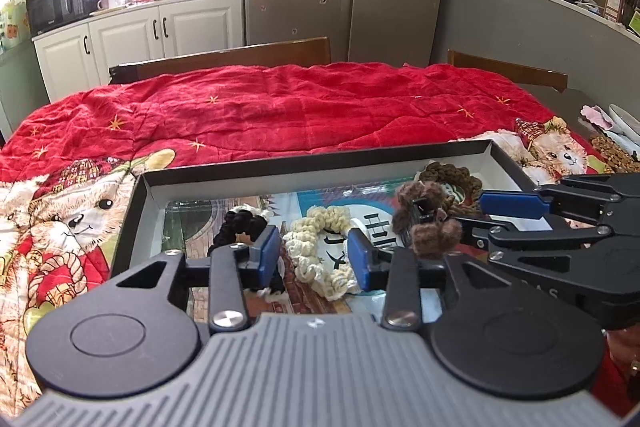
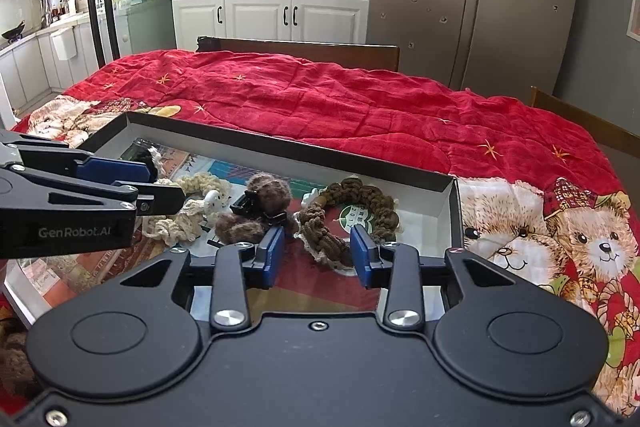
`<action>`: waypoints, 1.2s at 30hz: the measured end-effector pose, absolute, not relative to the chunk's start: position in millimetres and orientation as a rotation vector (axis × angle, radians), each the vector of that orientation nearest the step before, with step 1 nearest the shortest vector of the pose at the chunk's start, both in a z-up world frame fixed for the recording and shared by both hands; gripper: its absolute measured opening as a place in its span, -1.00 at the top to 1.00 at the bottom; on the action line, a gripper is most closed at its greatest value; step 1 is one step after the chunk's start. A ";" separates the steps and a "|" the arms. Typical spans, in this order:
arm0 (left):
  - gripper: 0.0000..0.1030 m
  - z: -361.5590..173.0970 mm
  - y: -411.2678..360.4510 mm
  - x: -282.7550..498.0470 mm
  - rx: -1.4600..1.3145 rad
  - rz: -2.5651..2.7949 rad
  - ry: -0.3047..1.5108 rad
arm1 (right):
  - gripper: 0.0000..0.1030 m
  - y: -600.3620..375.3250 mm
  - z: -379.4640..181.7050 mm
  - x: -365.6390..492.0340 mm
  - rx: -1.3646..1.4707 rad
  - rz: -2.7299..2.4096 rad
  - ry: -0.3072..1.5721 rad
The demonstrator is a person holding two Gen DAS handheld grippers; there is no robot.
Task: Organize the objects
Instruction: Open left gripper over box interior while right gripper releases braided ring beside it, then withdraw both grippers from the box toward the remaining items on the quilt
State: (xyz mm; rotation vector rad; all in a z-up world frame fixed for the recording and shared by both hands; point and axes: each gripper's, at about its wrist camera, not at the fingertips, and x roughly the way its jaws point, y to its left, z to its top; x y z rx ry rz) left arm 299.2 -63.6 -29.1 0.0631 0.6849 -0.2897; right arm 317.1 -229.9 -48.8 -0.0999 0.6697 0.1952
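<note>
Crocheted hair things already lie inside the shallow box [image 1: 304, 169] on the red bear-print cloth [image 1: 280, 107] that covers the surface. Taking the box as my landmark: the black-and-white scrunchie [image 1: 240, 223] sits toward its left end, the cream scrunchie [image 1: 316, 247] at its middle, the fuzzy brown claw clip [image 2: 256, 211] just right of that, and the olive-brown scrunchie [image 2: 352, 219] toward its right end. I judge the gathering mostly done, since four pieces are in.

My left jaws [image 1: 313, 258] stand open over the box, straddling the cream scrunchie without pinching it. My right jaws [image 2: 318, 257] are likewise spread apart and empty, poised at the near edge of the olive-brown scrunchie.

Outside the box, beyond its right end, some pale fabric and a small brown item [image 1: 612, 151] rest near the cloth's edge; I cannot tell whether they belong to the job. If they do, those are what is left.
</note>
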 end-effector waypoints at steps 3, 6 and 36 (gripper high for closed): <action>-0.12 -25.6 -64.0 294.7 0.068 -0.294 0.676 | 0.32 -230.7 -46.3 313.8 -0.097 0.189 0.668; -0.15 -22.8 -63.6 289.7 0.072 -0.294 0.669 | 0.32 -232.2 -43.5 310.0 -0.090 0.189 0.664; -0.28 6.5 -34.3 226.2 0.095 -0.282 0.596 | 0.32 -236.9 -11.4 242.5 -0.065 0.212 0.620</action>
